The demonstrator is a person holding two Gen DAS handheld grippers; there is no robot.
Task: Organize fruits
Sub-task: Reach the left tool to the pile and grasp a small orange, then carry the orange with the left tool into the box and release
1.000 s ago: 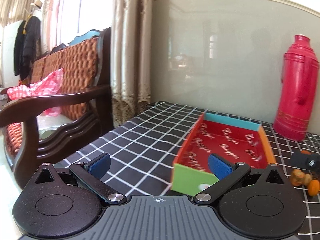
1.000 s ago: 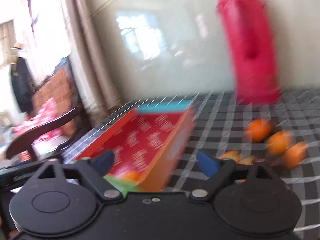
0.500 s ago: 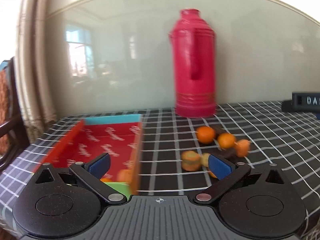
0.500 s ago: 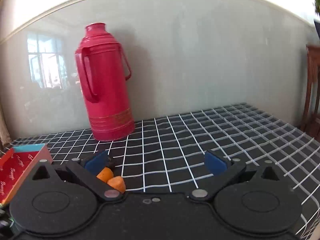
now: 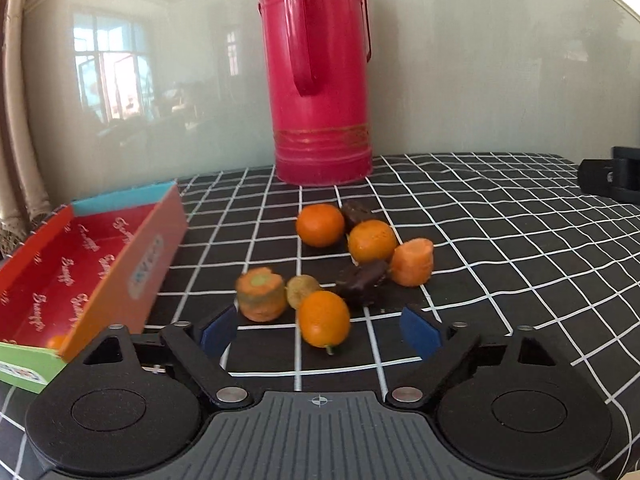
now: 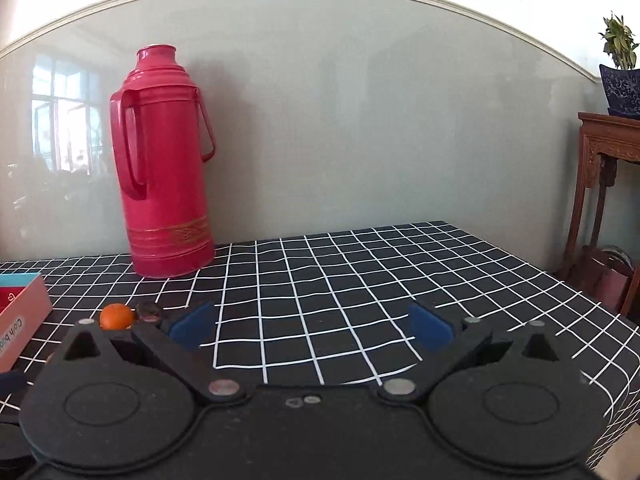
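A cluster of fruit lies on the checked tablecloth: an orange kumquat (image 5: 324,325) nearest, two tangerines (image 5: 320,225) (image 5: 372,241), two carrot chunks (image 5: 261,298) (image 5: 413,262), a small brownish fruit (image 5: 301,290) and dark pieces (image 5: 362,282). My left gripper (image 5: 320,330) is open, its fingertips on either side of the kumquat. A red open box (image 5: 80,264) stands to the left with an orange fruit (image 5: 56,341) inside. My right gripper (image 6: 312,326) is open and empty over bare cloth; one tangerine (image 6: 116,317) shows at its left.
A tall red thermos (image 5: 320,76) stands at the back by the glossy wall, also in the right wrist view (image 6: 164,164). A black object (image 5: 612,179) sits at the far right of the table. A wooden stand (image 6: 608,200) with a potted plant is beyond the table's right edge.
Both views have swung right, away from the chair and box. My left gripper has closed in on the fruit cluster, the kumquat now between its fingers. The right gripper faces open cloth.
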